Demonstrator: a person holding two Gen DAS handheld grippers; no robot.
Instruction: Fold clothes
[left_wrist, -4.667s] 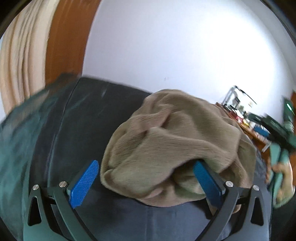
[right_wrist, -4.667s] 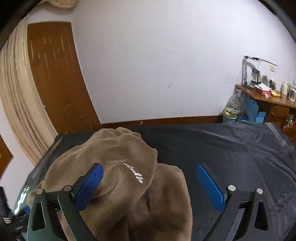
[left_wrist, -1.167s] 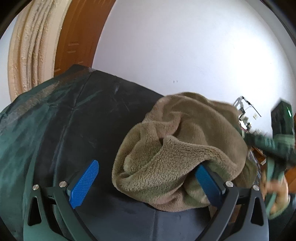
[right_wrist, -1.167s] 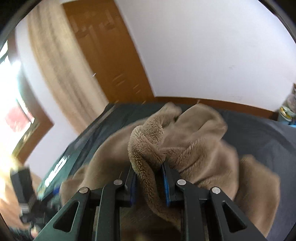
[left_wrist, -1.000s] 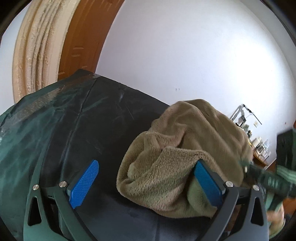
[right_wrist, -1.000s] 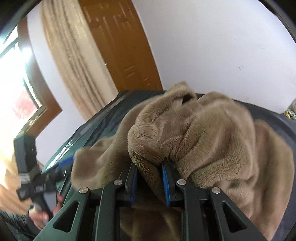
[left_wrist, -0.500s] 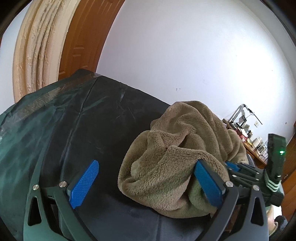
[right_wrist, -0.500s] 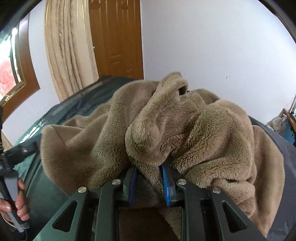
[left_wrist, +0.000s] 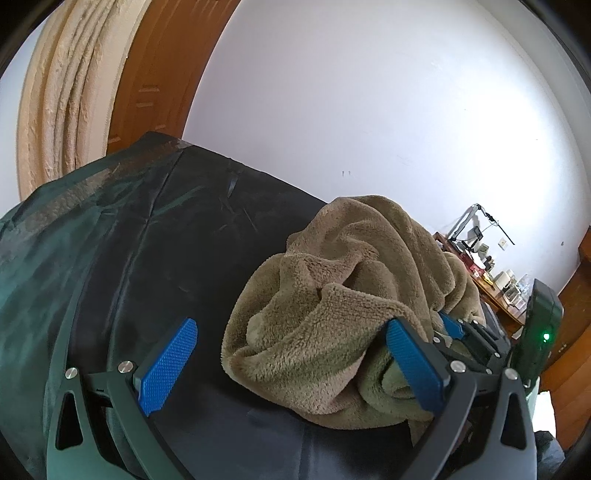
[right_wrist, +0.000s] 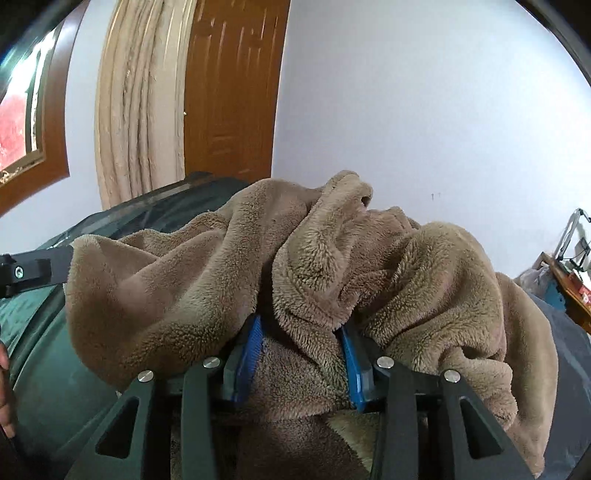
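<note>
Fuzzy tan fleece garment (right_wrist: 369, 266) bunched up on the dark bedcover (left_wrist: 155, 236).
Right gripper (right_wrist: 301, 347) is nearly closed, pinching a fold of it; left gripper (left_wrist: 291, 362) gapes wide, one pad touching the pile's edge.

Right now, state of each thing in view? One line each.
Fleece: crumpled heap, unfolded, on the dark cover.
Right gripper: shut on a fleece fold.
Left gripper: open, one finger tucked against the fleece edge.
Door: closed, as far as visible.
Curtain: bunched beside the door.
</note>
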